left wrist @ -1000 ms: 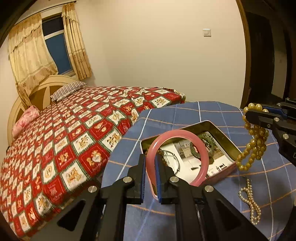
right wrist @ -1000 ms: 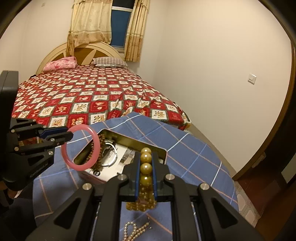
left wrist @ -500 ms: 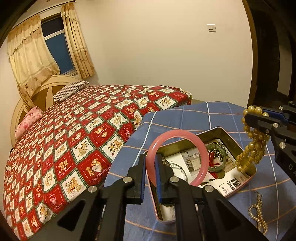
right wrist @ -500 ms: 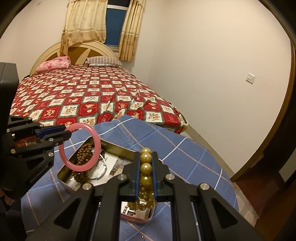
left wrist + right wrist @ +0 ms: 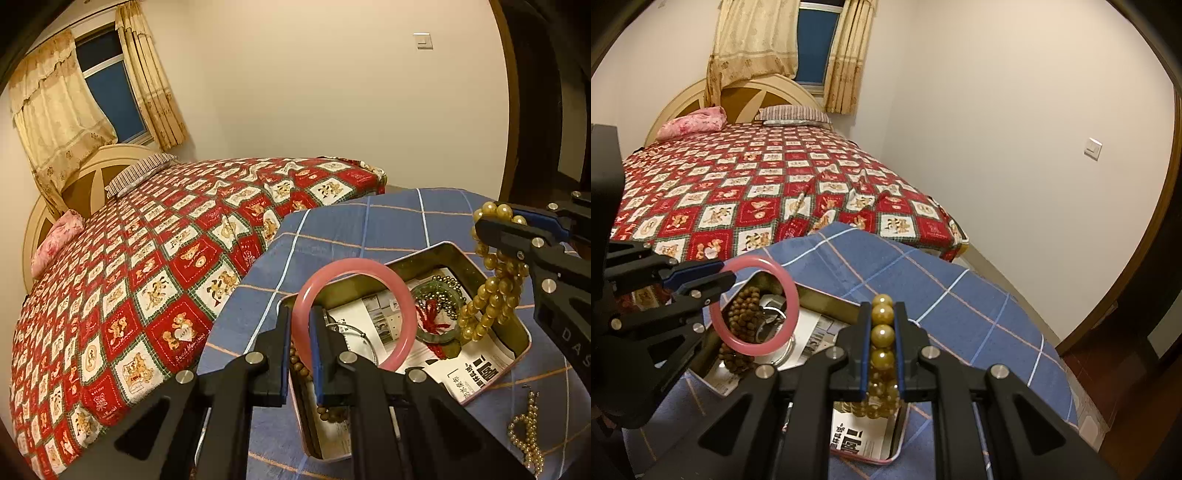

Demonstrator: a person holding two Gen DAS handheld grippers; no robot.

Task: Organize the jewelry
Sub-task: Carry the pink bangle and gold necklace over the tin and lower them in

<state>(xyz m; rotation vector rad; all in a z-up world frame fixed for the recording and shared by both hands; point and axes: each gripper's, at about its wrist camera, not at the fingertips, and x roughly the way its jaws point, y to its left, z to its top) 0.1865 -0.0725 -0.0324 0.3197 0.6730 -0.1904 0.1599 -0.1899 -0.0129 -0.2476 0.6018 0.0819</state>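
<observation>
My left gripper (image 5: 300,325) is shut on a pink bangle (image 5: 397,284), held upright over the near-left part of an open metal tin (image 5: 521,328). The bangle also shows in the right wrist view (image 5: 792,295). My right gripper (image 5: 882,321) is shut on a golden bead bracelet (image 5: 882,334), which hangs over the tin's right side (image 5: 487,299). Inside the tin lie a brown bead bracelet (image 5: 742,314), a thin silver bangle (image 5: 354,332), a green bangle with red thread (image 5: 436,314) and printed paper (image 5: 469,369).
The tin sits on a round table with a blue checked cloth (image 5: 351,229). A pearl necklace (image 5: 526,439) lies on the cloth right of the tin. A bed with a red patterned quilt (image 5: 147,266) stands close behind and left of the table.
Both grippers have moved in over the tin with their pieces; the tin now lies nearer and lower under them. Both grips are unchanged.
</observation>
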